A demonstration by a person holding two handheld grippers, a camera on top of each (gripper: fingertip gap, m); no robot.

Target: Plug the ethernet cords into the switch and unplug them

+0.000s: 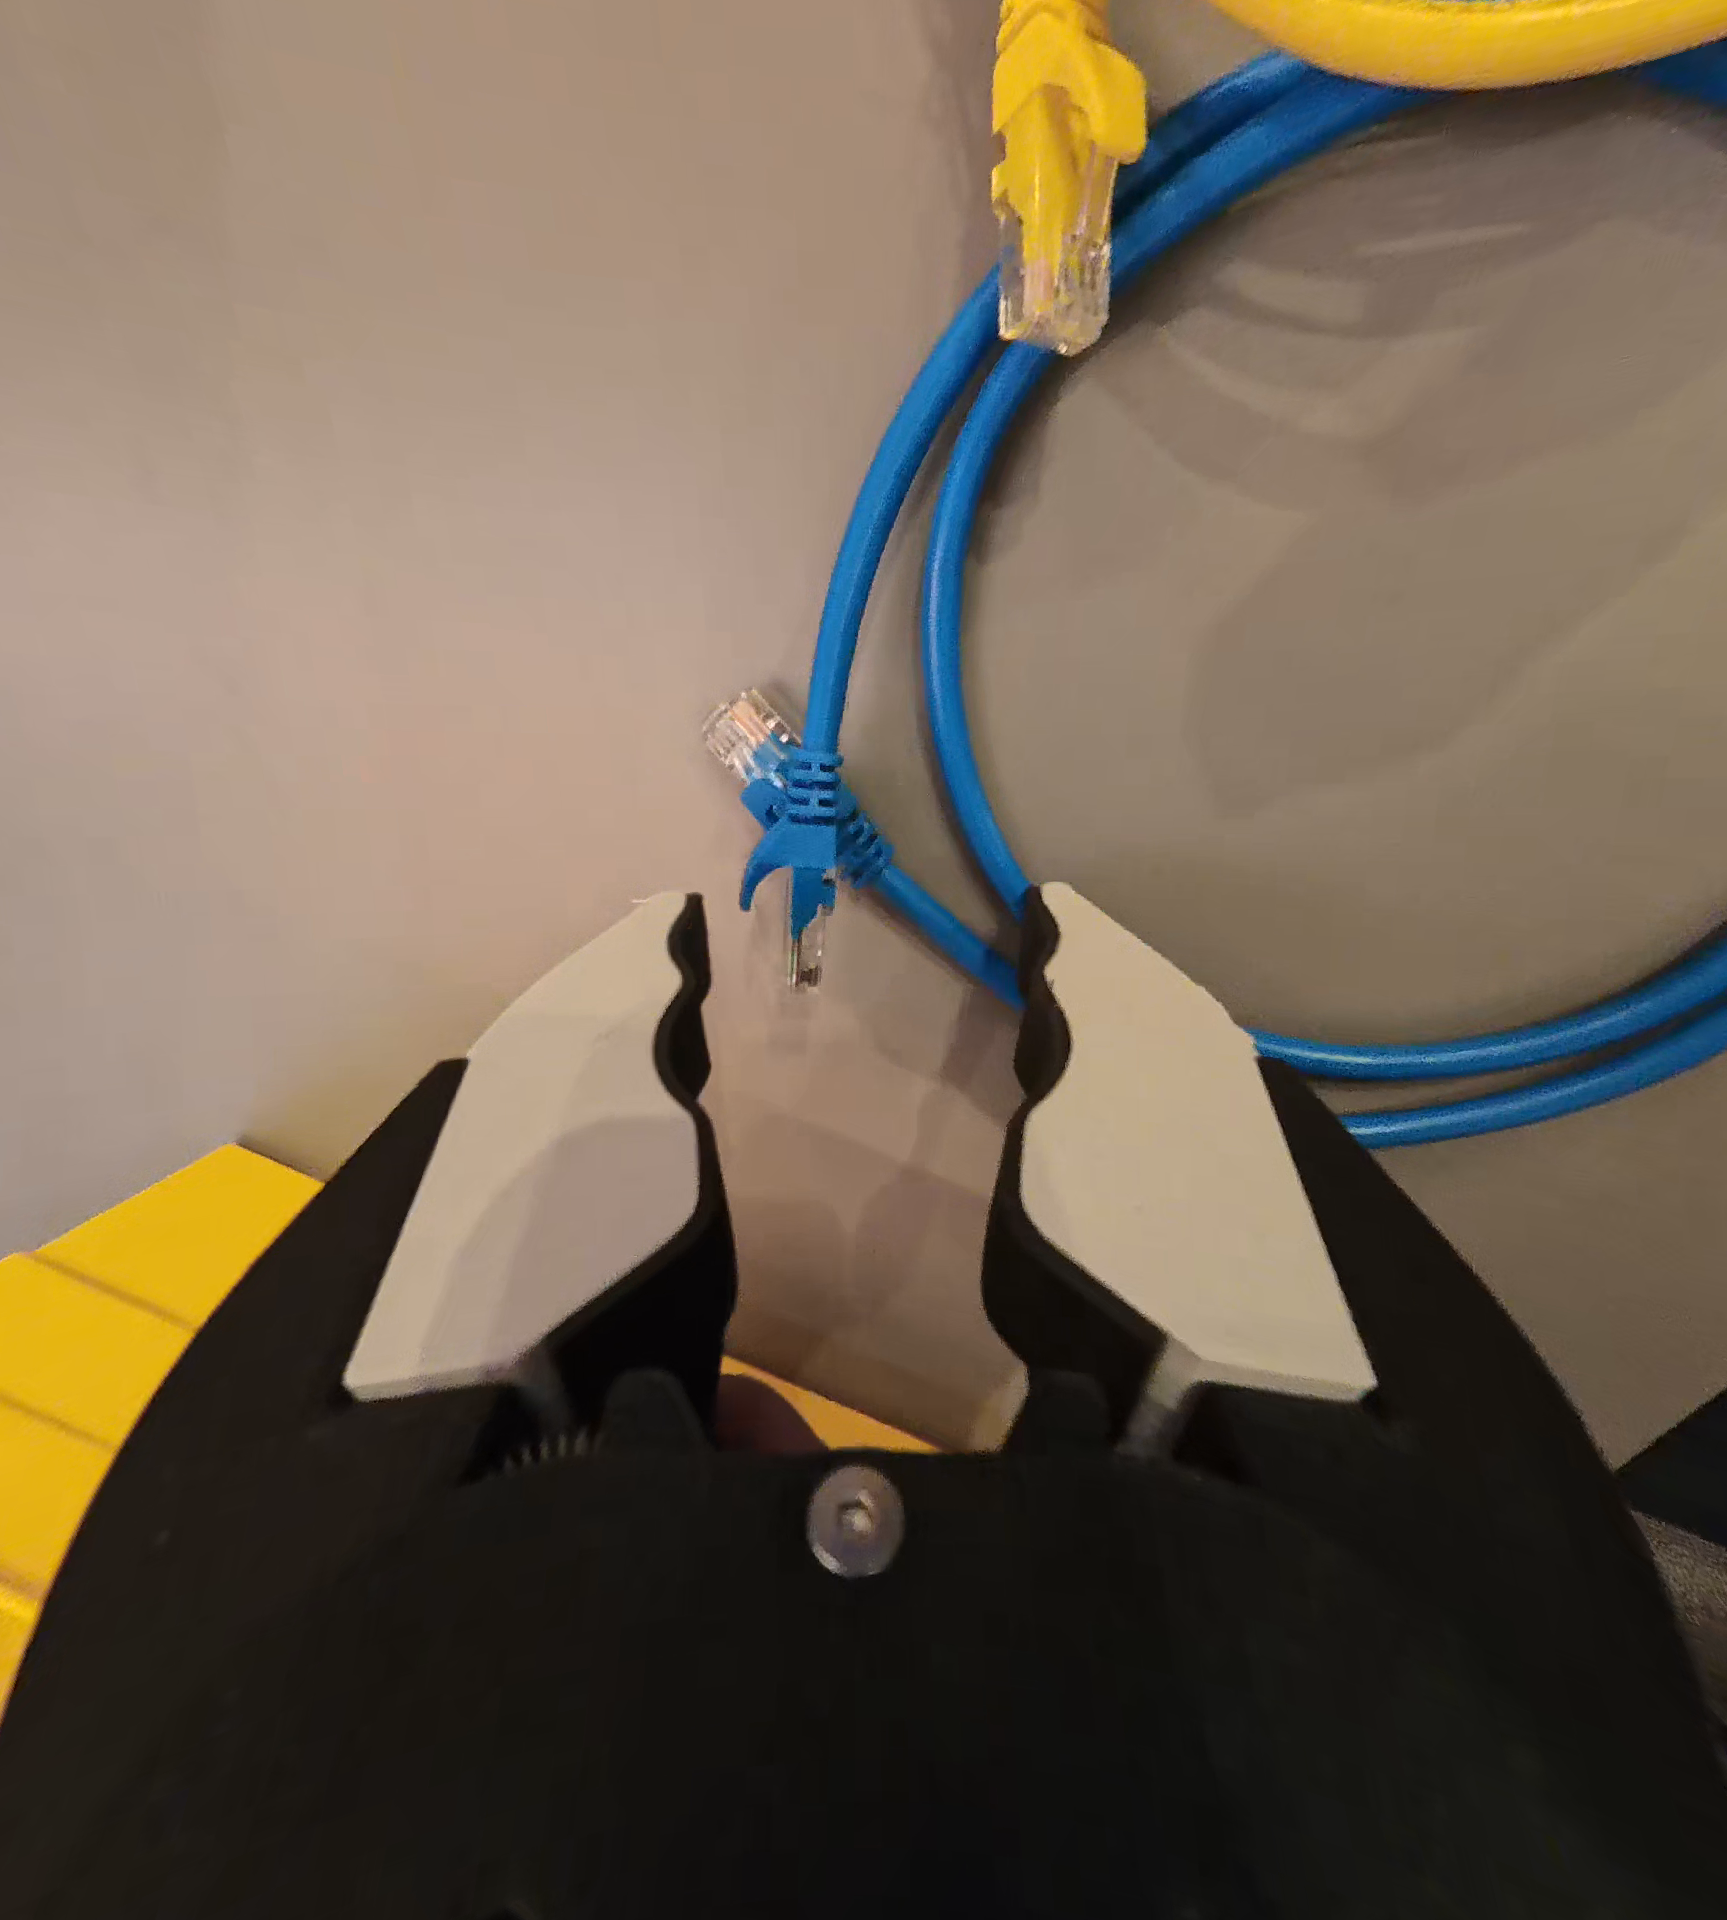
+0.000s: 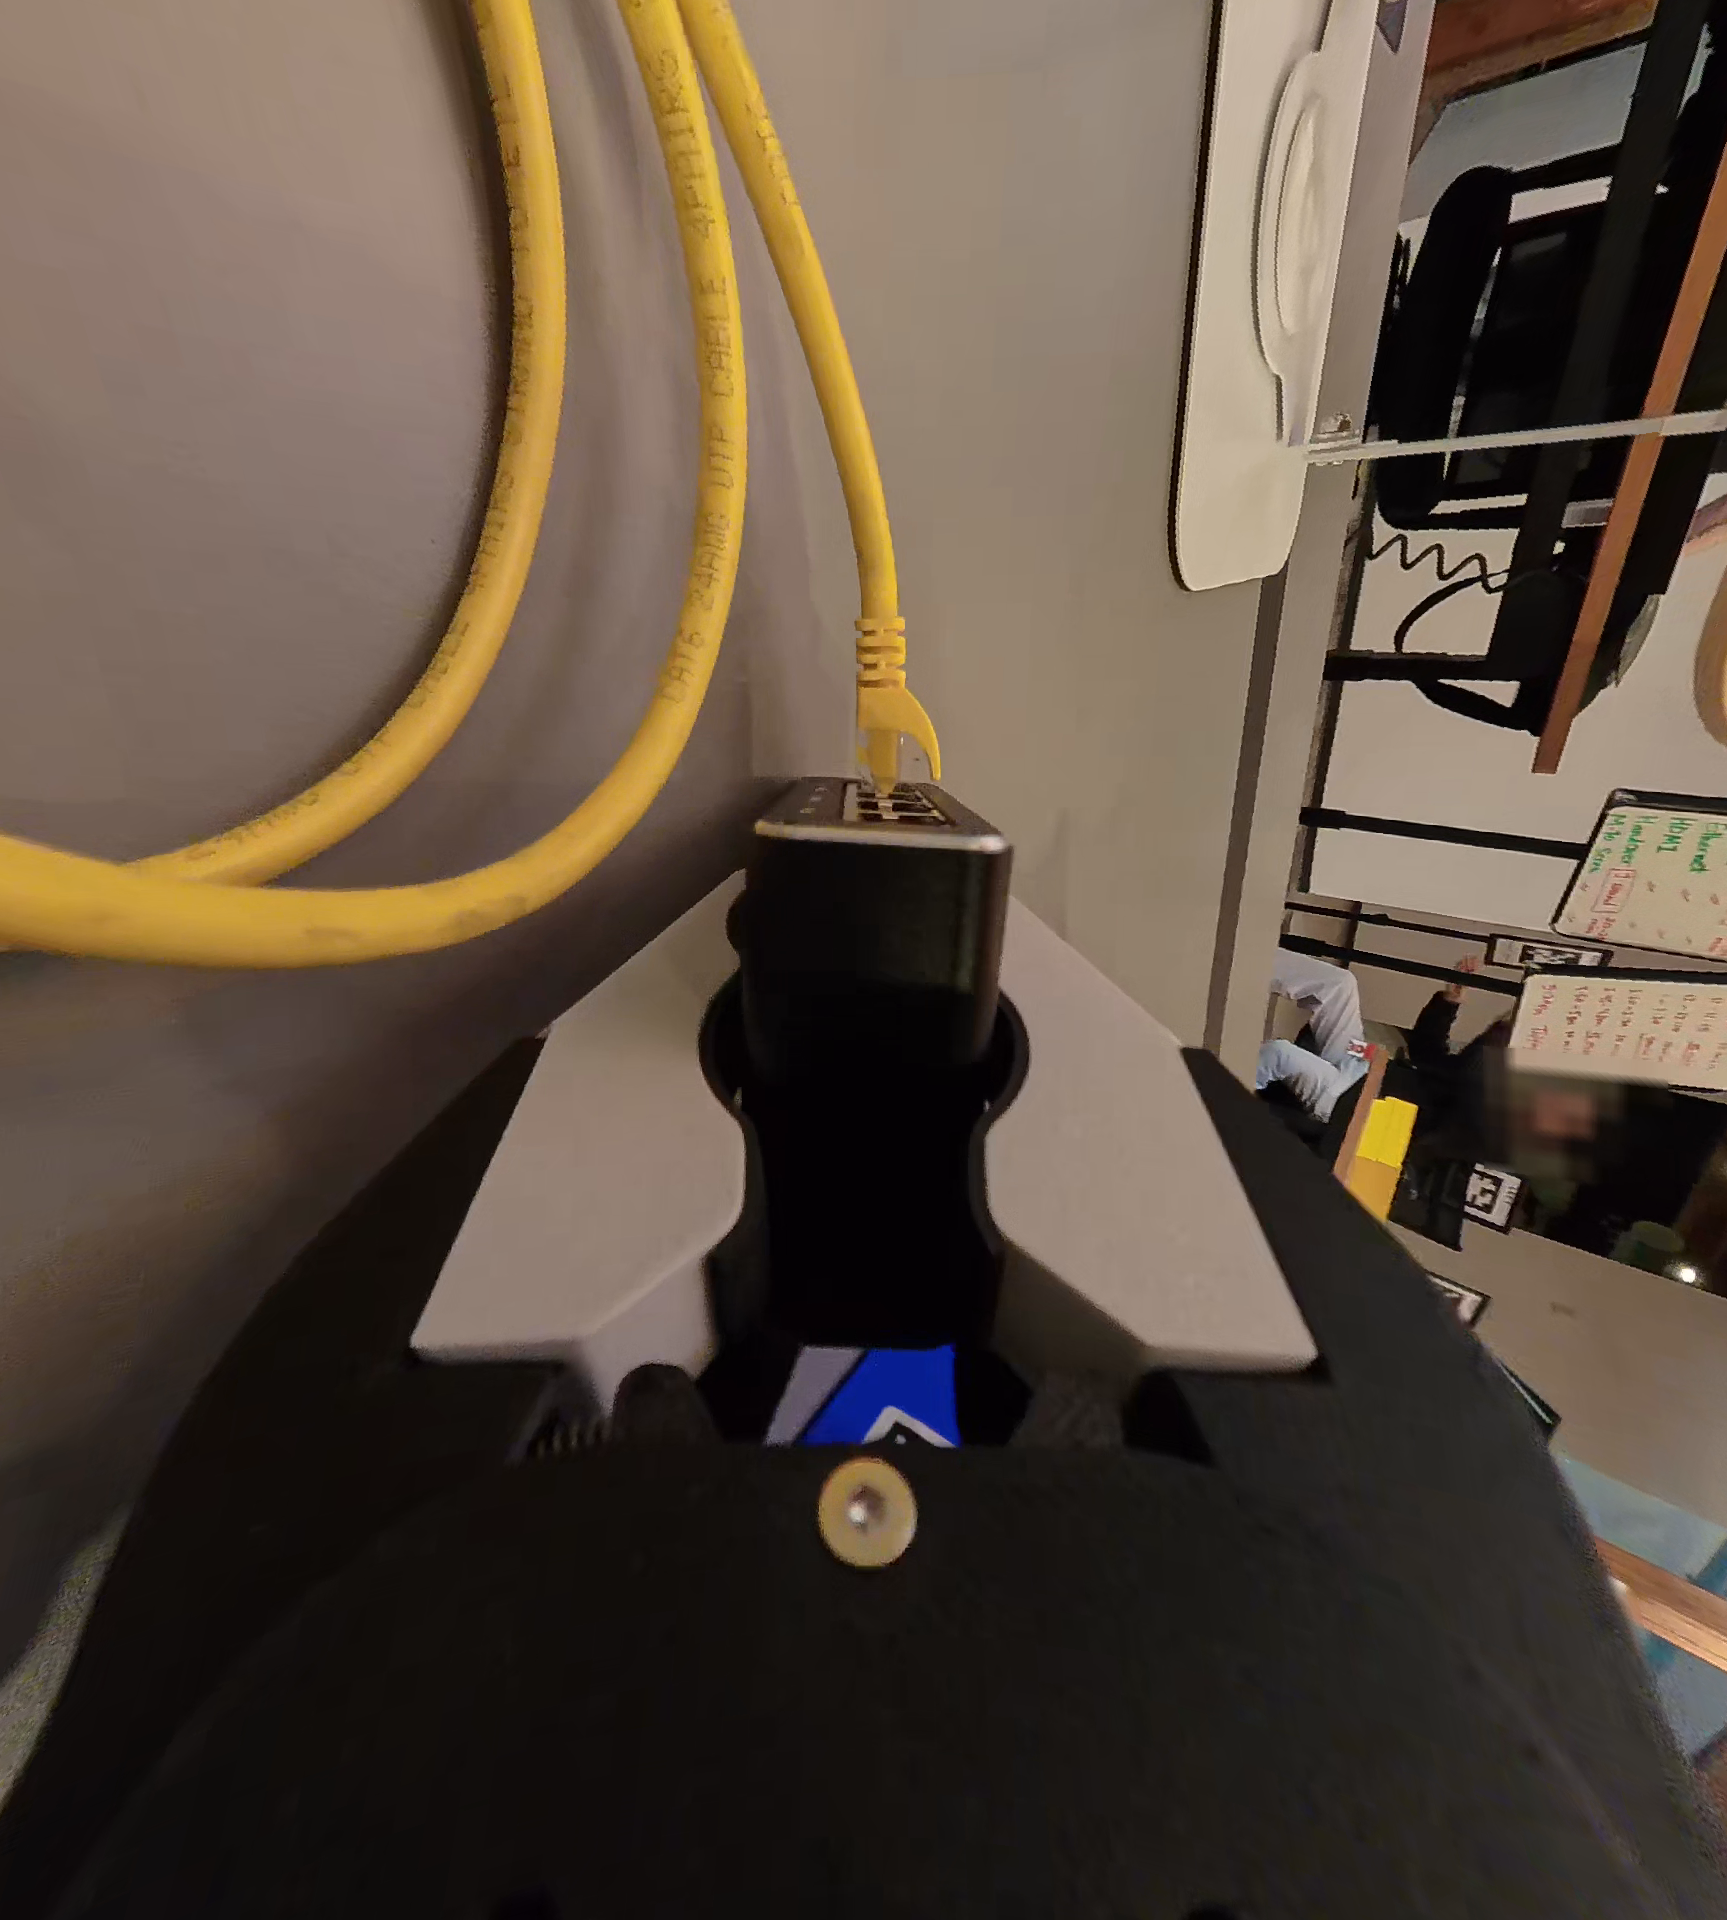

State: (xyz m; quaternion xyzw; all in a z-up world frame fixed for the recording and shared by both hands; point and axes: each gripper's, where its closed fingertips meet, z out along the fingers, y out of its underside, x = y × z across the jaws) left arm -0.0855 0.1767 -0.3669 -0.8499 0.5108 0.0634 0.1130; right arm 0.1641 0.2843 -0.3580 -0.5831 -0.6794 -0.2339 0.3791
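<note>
Two ethernet cords are present, one blue cord (image 1: 880, 582) and one yellow cord (image 2: 703, 436), lying coiled on the grey counter (image 1: 319, 520). Only the left wrist view shows the left gripper (image 1: 864, 920) wide open and empty, with both blue plugs (image 1: 786, 810) crossed just ahead of its fingertips, the free yellow plug (image 1: 1056, 208) beyond them, and a yellow box (image 1: 38, 1382) at the counter's near edge. Only the right wrist view shows the right gripper (image 2: 874, 935) clamped on the black switch (image 2: 880, 914), which carries one inserted yellow connector (image 2: 890, 717); two whiteboards (image 2: 1690, 883) stand beyond the counter's far edge.
</note>
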